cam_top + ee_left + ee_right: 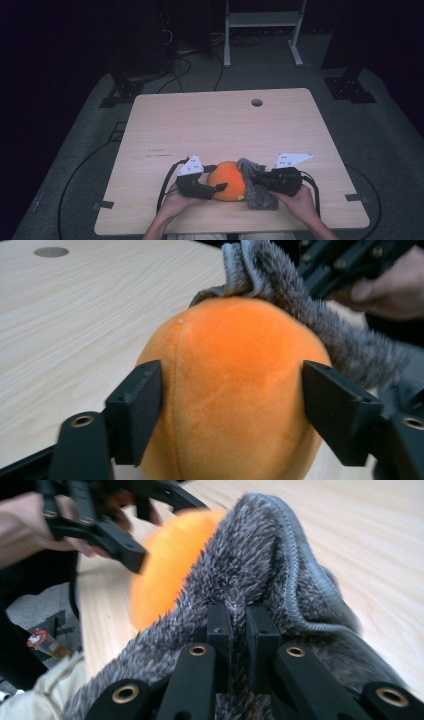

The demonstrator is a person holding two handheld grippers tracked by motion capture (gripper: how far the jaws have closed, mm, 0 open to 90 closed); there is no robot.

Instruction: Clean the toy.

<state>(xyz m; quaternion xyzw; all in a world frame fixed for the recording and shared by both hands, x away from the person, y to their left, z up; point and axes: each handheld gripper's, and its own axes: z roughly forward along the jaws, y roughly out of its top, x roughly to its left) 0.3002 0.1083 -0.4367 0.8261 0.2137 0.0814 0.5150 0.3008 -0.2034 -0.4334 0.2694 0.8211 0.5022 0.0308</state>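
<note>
Your round orange plush ball (227, 181) is sitting near the front edge of the light wooden desk (220, 125), right between your two hands. Your left gripper (218, 188) comes at it from the left side. In the left gripper view the ball (235, 390) sits between the two black jaws, and they stand right at its flanks, one on each side. From that angle I honestly can't tell whether the pads press into the plush or just rest beside it.

Your right gripper (254, 178) is on the other side, and its jaws are clenched on the shaggy grey fur fabric (257, 192). In the right gripper view the two pads (219, 630) sit almost together with a pinch of that fabric (260, 575) bunched up between them. The fur drapes against the right side of the ball and trails down onto the desk toward you. In the left gripper view the fabric (300, 300) lies over the ball's far upper edge, touching it.
</note>
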